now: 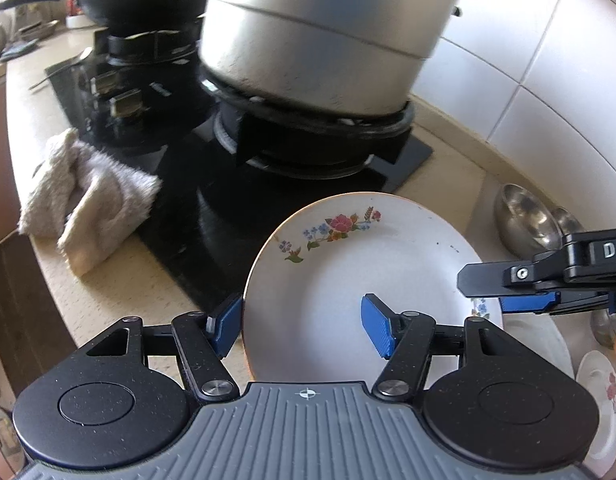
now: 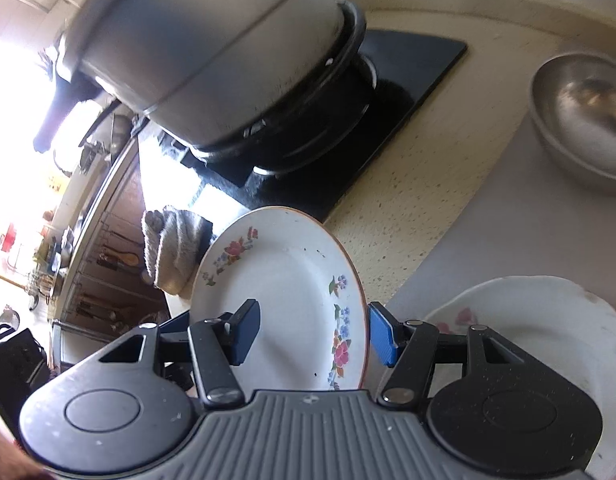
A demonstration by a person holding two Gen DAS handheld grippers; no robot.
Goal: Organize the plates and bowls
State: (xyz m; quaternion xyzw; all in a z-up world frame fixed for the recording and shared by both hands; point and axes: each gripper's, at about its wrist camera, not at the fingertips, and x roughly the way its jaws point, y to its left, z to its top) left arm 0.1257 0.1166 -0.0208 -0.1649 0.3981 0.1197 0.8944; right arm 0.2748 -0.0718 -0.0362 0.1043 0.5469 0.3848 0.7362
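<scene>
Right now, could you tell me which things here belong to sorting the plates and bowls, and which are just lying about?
Belonging to the job:
white floral china plate, straddled by both tools
round steel bowl
white scalloped dish
small floral saucer

Just lying about:
large grey metal pot
black gas stove
crumpled white towel
black wok

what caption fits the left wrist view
Both grippers, left and right, straddle a floral plate beside the pot.
</scene>
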